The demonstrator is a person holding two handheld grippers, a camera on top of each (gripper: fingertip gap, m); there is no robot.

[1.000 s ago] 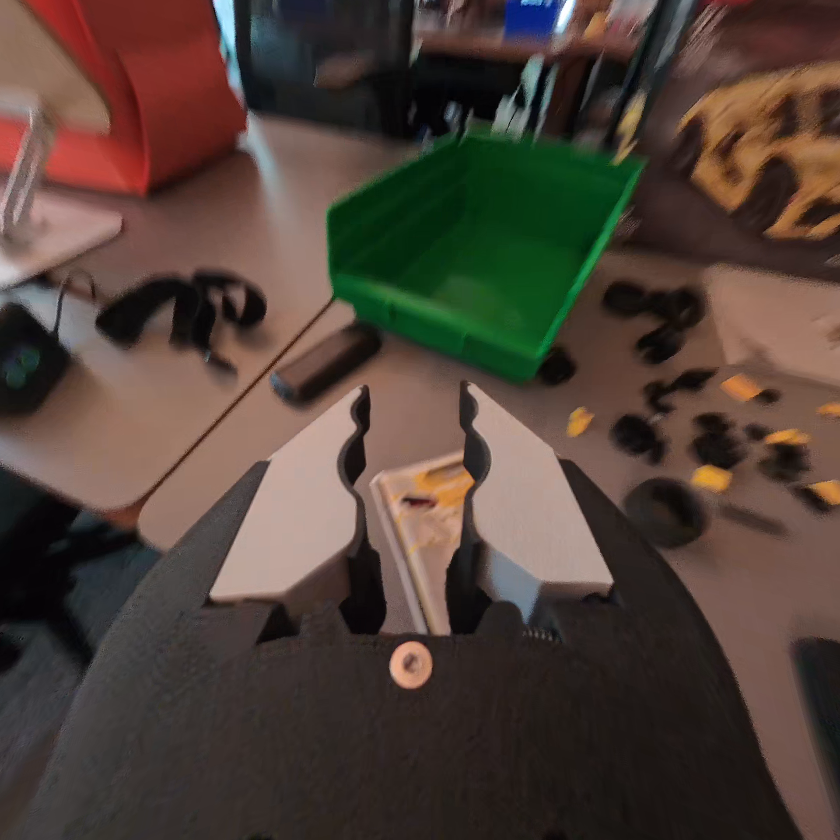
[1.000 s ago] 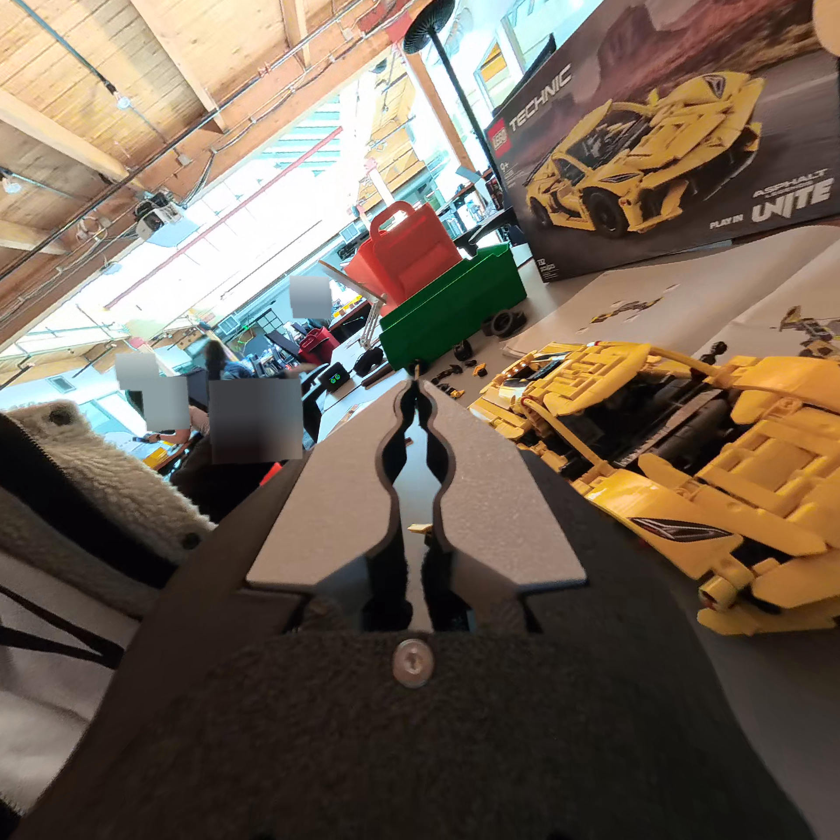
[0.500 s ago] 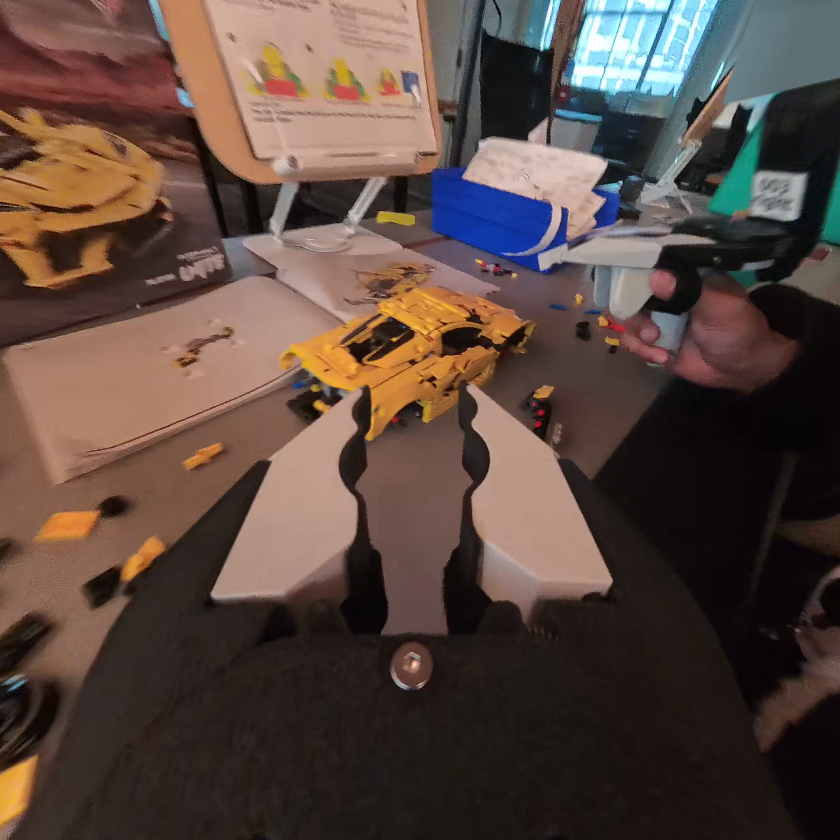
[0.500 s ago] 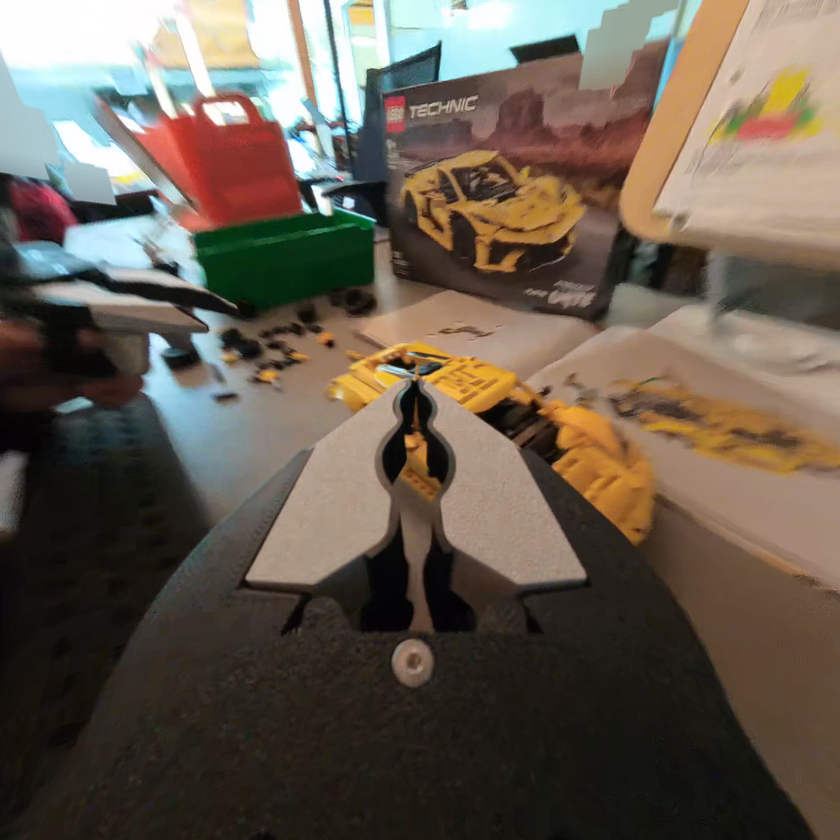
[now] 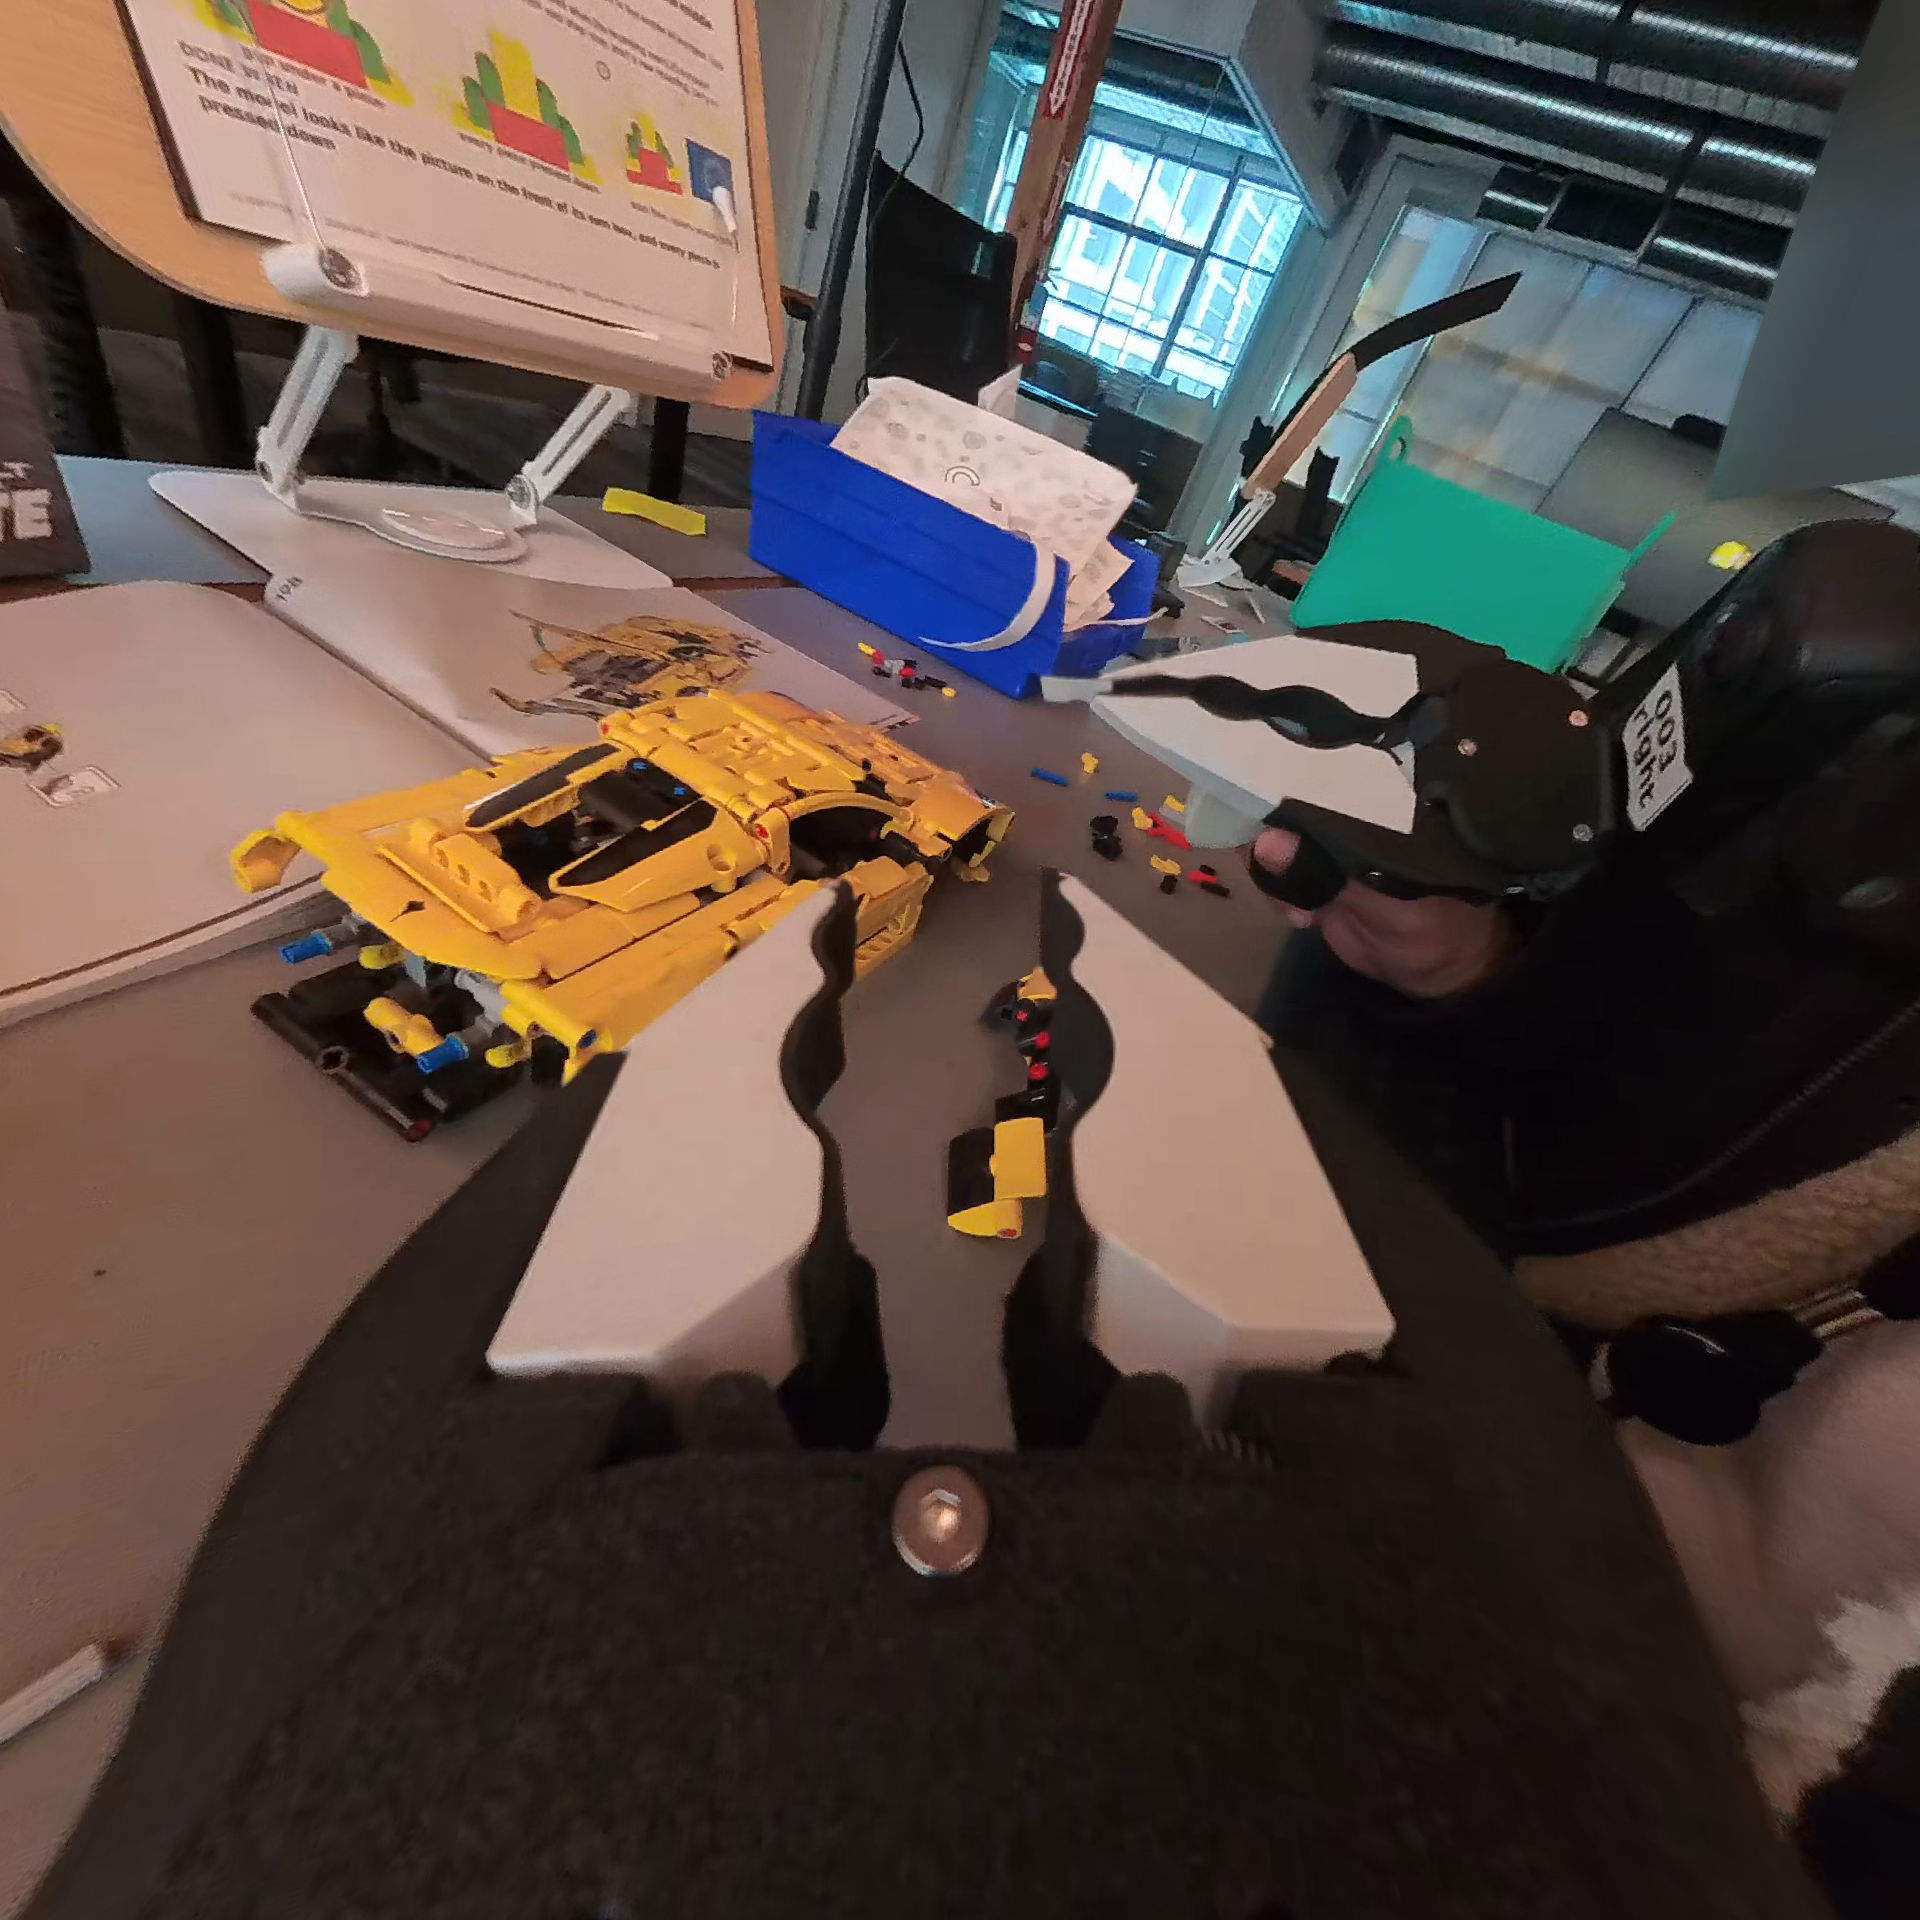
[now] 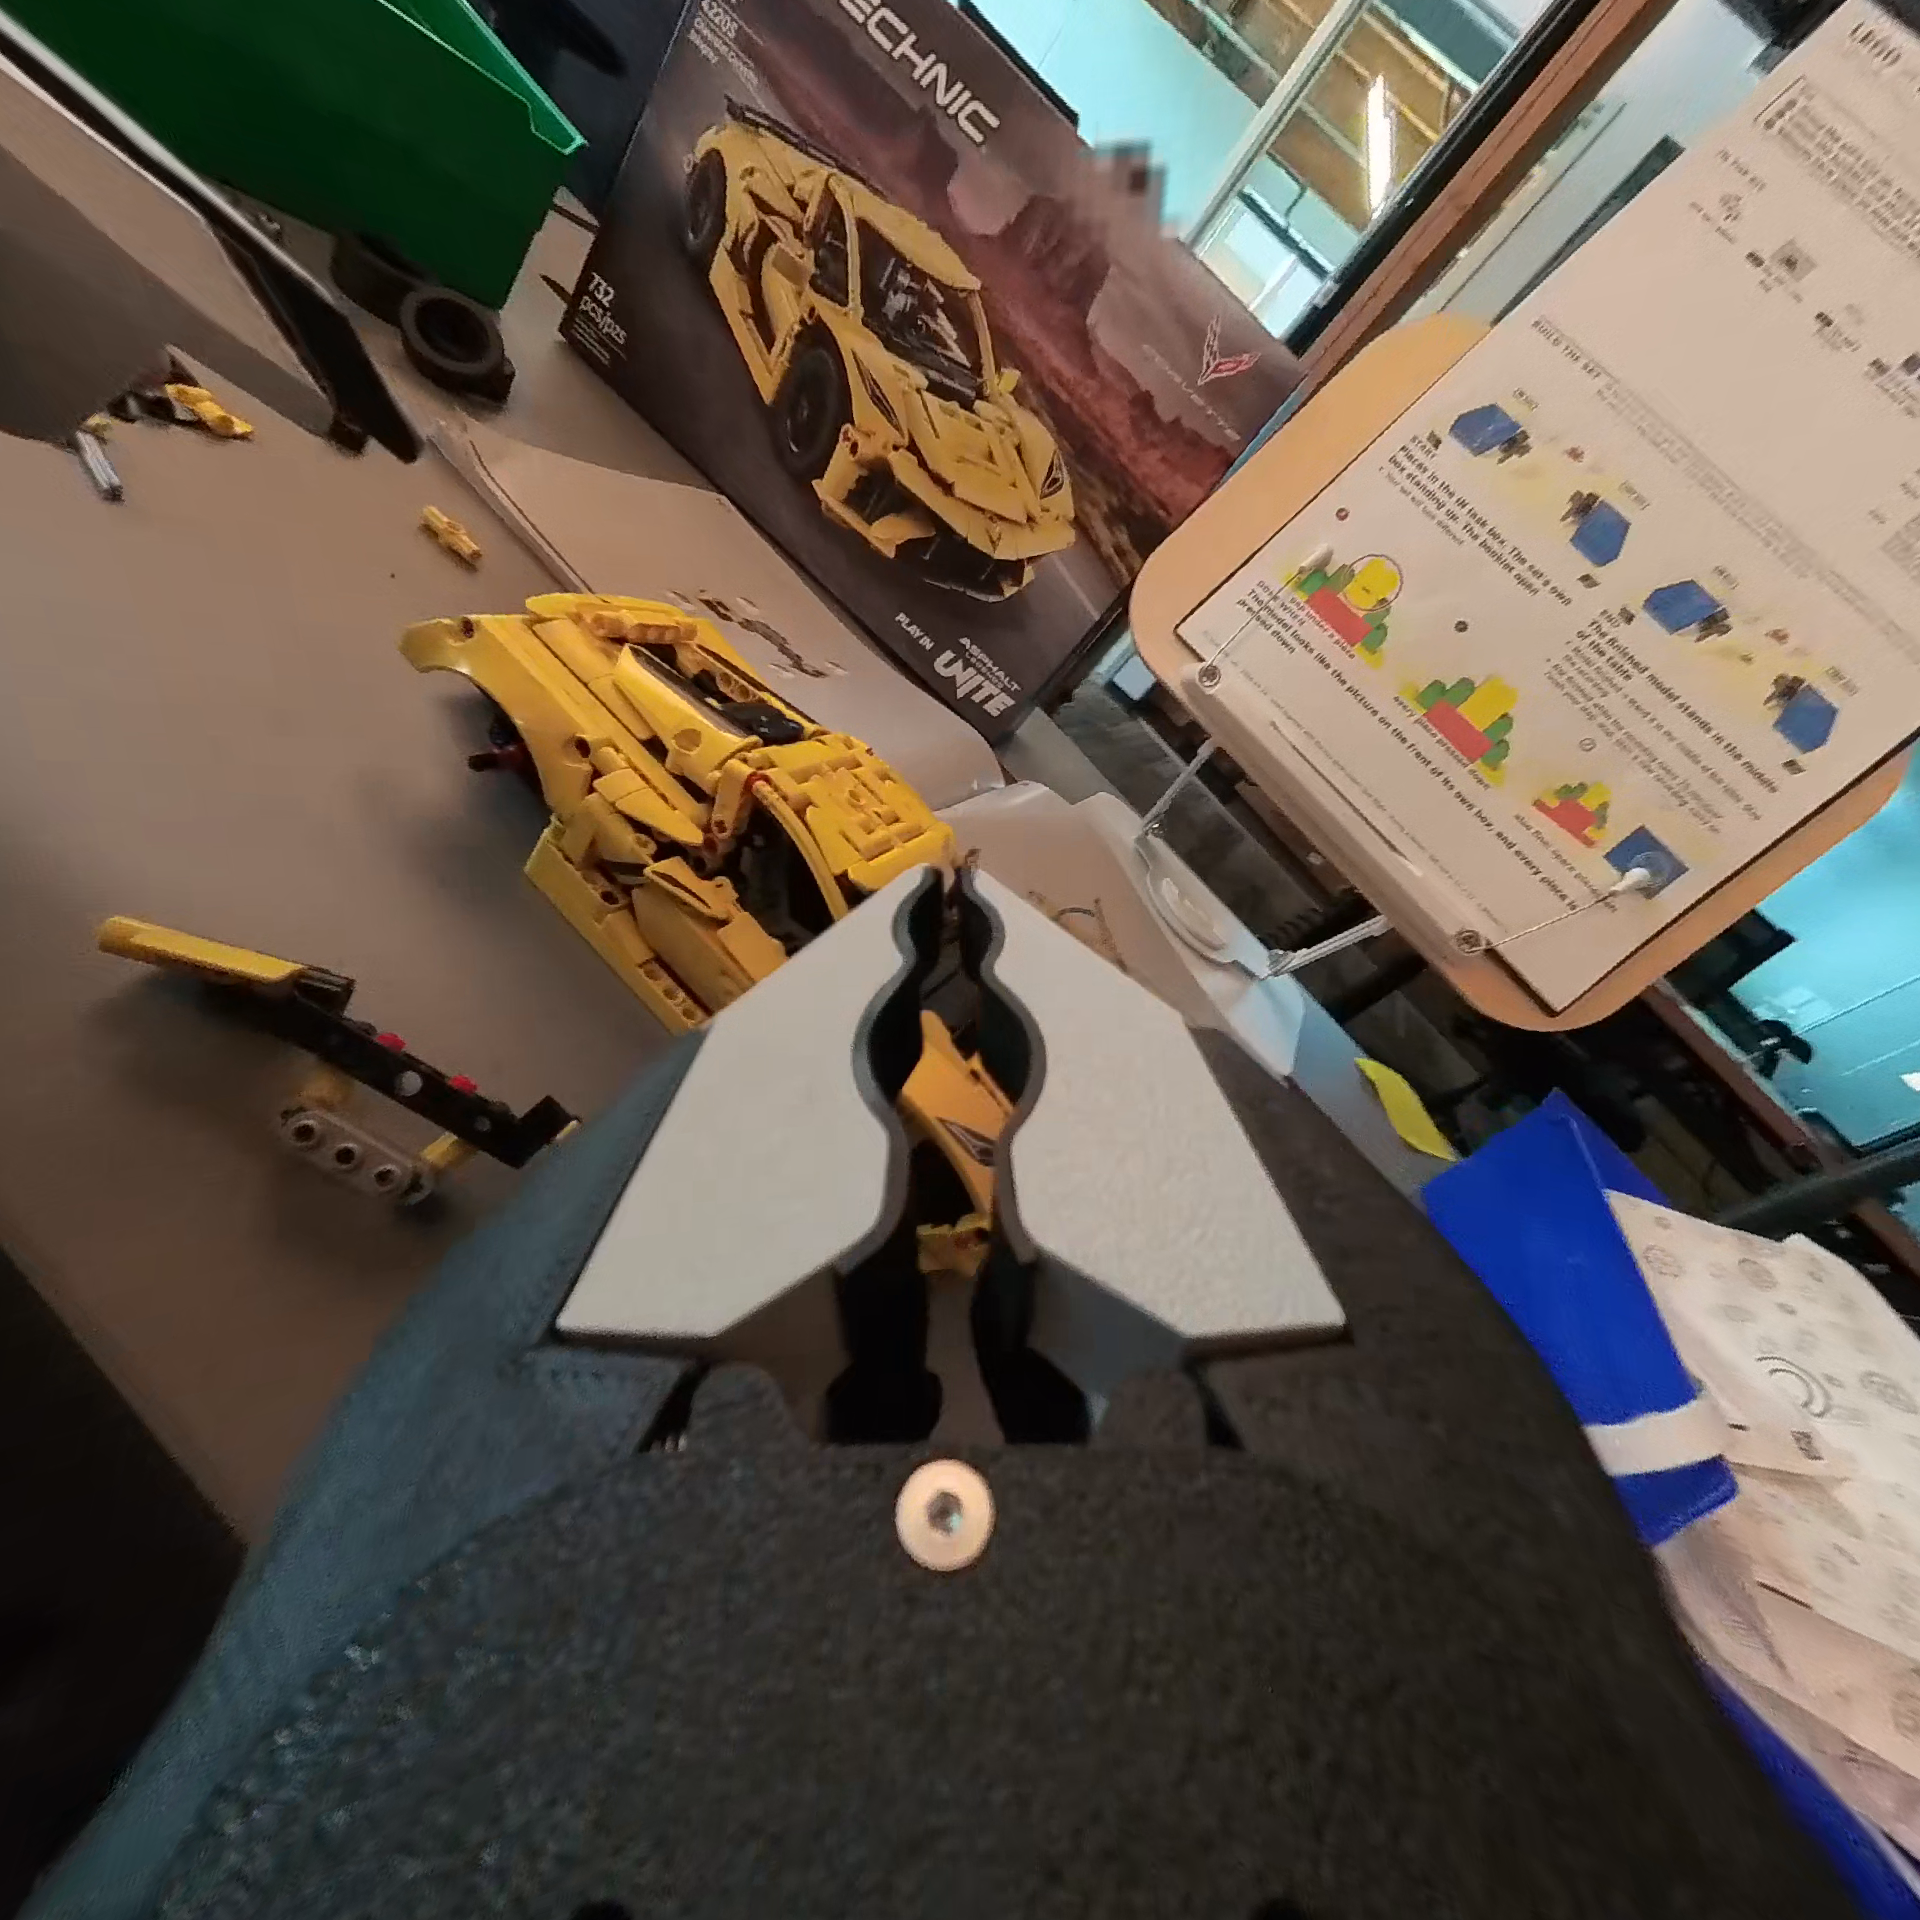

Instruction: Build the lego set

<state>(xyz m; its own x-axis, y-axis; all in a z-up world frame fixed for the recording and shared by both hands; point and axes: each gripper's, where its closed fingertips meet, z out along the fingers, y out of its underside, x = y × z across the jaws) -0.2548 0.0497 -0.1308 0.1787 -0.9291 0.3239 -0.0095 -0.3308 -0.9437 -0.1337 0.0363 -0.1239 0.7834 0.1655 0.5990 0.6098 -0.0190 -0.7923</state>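
Note:
A mostly built yellow lego car (image 5: 623, 862) stands on the grey table, half on an open instruction booklet (image 5: 156, 748). My left gripper (image 5: 940, 894) is open and empty, low over the table just right of the car. A small black and yellow sub-assembly (image 5: 1003, 1132) lies on the table between its fingers, untouched. My right gripper (image 5: 1070, 688) is shut and held in the air to the right of the car. In the right wrist view the right gripper (image 6: 951, 883) points at the car (image 6: 686, 790), with the sub-assembly (image 6: 332, 1039) to its left.
Small loose pieces (image 5: 1153, 831) are scattered right of the car. A blue bin (image 5: 914, 561) with paper bags, a stand holding an instruction sheet (image 5: 468, 156), the set's box (image 6: 883, 312), a green bin (image 6: 312, 104) and a black tyre (image 6: 452, 332) ring the work area. About 12 cm separates my left fingertips from my right.
Both grippers swung round from the green bin side to face the car. The left gripper came closer to the car and the sub-assembly. Jaw states are unchanged.

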